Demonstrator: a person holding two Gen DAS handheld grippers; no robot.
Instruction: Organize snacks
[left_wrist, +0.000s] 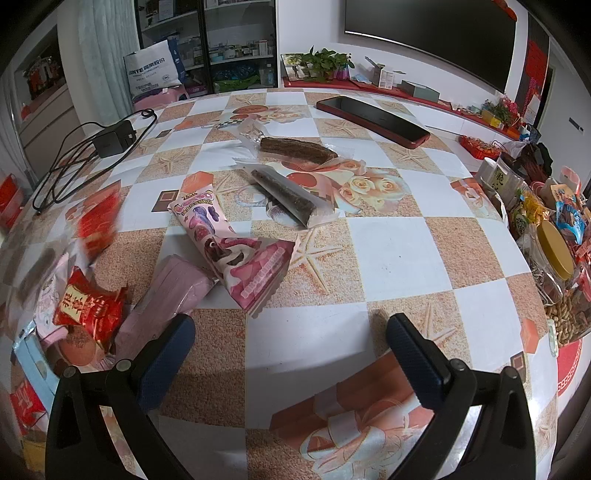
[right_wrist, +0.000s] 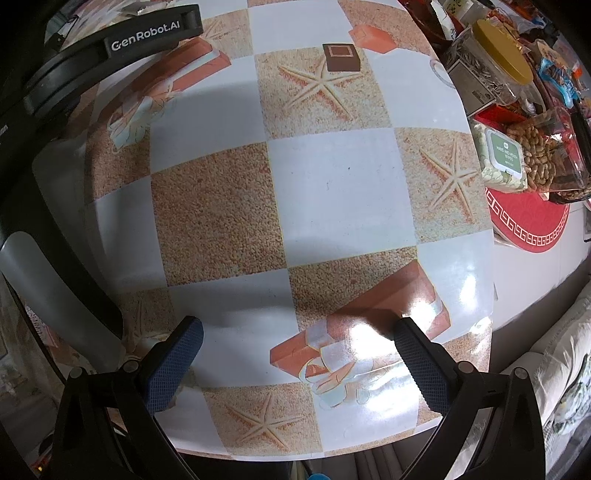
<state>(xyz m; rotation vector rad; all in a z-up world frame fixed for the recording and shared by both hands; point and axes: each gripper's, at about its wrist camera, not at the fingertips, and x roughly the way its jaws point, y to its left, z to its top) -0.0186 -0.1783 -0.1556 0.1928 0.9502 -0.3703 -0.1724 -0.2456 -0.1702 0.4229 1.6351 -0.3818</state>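
In the left wrist view several snacks lie on the checkered table (left_wrist: 391, 251): a pink printed packet (left_wrist: 232, 251), a dark bar in a clear wrapper (left_wrist: 291, 194), a brown cake in a clear wrapper (left_wrist: 295, 149), a red candy packet (left_wrist: 88, 306) and a pink wafer pack (left_wrist: 166, 299). My left gripper (left_wrist: 291, 347) is open and empty, just in front of the pink packet. My right gripper (right_wrist: 295, 354) is open and empty above bare tablecloth near the table's front edge. The left gripper's body (right_wrist: 110, 48) shows at the upper left of the right wrist view.
A heap of snacks with a yellow-lidded jar (left_wrist: 554, 251) and peanuts (right_wrist: 535, 155) lines the right edge, beside a wipes pack (right_wrist: 504, 157). A phone (left_wrist: 373, 120) lies far back. A charger with cable (left_wrist: 110, 138) lies at the back left. A red mat (right_wrist: 528, 221) is right.
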